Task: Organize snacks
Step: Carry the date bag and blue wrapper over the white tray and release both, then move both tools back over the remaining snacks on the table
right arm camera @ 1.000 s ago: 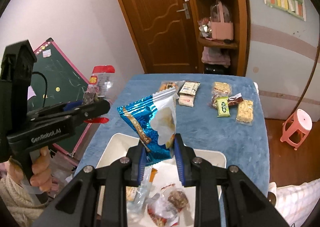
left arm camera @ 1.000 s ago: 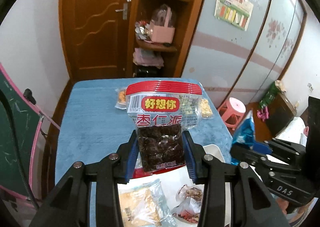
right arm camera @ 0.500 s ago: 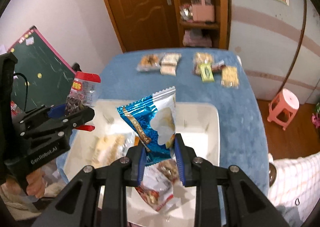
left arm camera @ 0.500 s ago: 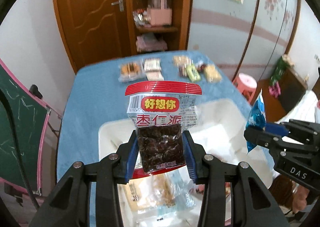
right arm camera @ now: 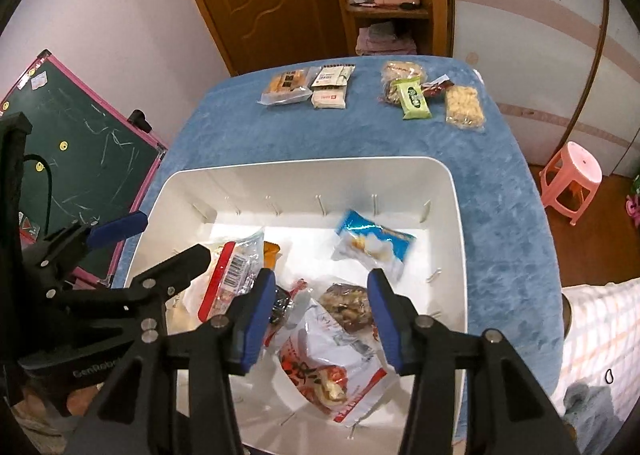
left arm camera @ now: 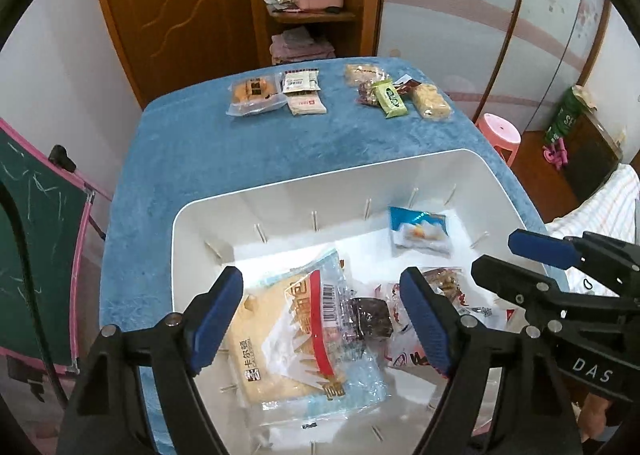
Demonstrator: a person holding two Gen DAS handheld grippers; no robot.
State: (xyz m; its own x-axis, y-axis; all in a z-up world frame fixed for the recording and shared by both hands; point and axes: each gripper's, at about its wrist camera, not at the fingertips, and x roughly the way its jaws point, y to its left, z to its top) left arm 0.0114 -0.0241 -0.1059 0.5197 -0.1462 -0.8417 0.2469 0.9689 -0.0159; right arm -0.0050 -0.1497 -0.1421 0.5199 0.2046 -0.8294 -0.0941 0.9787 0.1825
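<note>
Left wrist view: left gripper (left arm camera: 322,319), fingers wide and empty, hangs over the white bin (left arm camera: 280,191), where the red-banded packet (left arm camera: 320,319) lies among other snacks. Right wrist view: right gripper (right arm camera: 322,313), equally wide, hangs above the blue packet (right arm camera: 372,245) (lying flat inside). Seven snacks (right arm camera: 332,89) wait on the blue table (right arm camera: 280,139), likely next.

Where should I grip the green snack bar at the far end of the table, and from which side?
Grip the green snack bar across its narrow width at mid-length, coming from above. It lies flat on the blue table, long axis pointing away, resting partly on a clear packet, with the puffed-rice bar close on its right. That probably leaves too little room for a side approach.
</note>
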